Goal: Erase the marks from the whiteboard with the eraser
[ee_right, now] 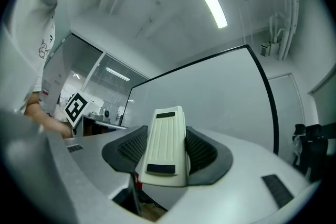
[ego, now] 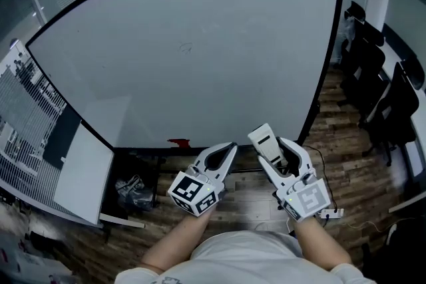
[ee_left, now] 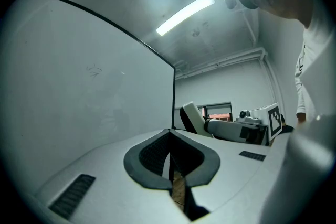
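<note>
Cream eraser (ee_right: pixel 165 147) sits clamped upright between the jaws of the right gripper (ego: pixel 276 151), held low in front of the whiteboard's (ego: pixel 219 3) bottom edge, not touching it. Board nearly blank: one faint scribble (ego: pixel 185 47) near its centre (thin, hard to read), and a small red object (ego: pixel 178 142) at the lower frame. Left gripper (ego: pixel 225 153) just beside the right, jaws together on nothing.

We found the broad face of the whiteboard (ego: pixel 200 63) open to reach ahead, with wooden floor (ego: pixel 346 163) showing below its lower edge. Black chairs (ego: pixel 369 76) crowded the right side, a leaning white panel (ego: pixel 85 173) closed in the left, and a dark bundle (ego: pixel 132 189) lay just beside it.
</note>
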`<state>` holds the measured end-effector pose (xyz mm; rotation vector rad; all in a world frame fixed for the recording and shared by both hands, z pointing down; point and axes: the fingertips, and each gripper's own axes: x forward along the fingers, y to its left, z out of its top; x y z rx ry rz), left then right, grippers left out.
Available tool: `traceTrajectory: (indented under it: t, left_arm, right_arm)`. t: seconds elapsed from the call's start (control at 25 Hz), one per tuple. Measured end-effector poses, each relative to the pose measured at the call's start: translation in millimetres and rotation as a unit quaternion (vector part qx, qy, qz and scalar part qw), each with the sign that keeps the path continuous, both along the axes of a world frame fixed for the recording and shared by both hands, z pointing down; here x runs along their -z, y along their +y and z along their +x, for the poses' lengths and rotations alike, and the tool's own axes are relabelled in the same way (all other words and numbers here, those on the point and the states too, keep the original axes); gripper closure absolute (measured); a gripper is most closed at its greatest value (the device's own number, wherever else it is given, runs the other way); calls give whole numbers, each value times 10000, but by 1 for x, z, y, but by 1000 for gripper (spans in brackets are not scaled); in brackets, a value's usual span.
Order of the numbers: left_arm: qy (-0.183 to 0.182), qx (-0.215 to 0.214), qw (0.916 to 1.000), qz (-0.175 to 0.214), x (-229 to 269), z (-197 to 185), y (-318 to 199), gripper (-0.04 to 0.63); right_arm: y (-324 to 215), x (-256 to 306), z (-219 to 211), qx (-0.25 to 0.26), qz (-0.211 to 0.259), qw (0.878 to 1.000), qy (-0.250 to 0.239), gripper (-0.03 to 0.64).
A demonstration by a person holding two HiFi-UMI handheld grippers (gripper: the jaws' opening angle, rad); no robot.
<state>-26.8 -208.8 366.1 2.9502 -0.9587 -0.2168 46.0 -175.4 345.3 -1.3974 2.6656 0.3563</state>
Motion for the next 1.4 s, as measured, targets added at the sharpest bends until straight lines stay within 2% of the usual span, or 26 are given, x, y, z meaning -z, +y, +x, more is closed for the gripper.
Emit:
traceTrajectory:
  t: [0.2, 0.52, 0.84, 1.12, 1.4]
  left_arm:
    - [-36, -127, 9999, 3, 3, -36, 29, 588]
    - [-76, -210, 9997, -9, 2, -101, 86, 588]
    - [-103, -307, 9995, -72, -4, -153, 149, 588]
    - [-88, -193, 9998, -50, -6, -180, 172, 588]
    - [10, 80, 10000, -46, -6, -196, 168, 588]
  right_arm:
    - [28, -8, -38, -94, -51, 9998, 141, 383]
    - [80, -6, -105, -244, -39, 9996, -164, 383]
    - [136, -23, -157, -338, -298, 9989, -150, 383]
    - [155, -31, -182, -615, -404, 9968, -316, 383]
    - [154, -35, -195, -754, -480, 9949, -469, 383]
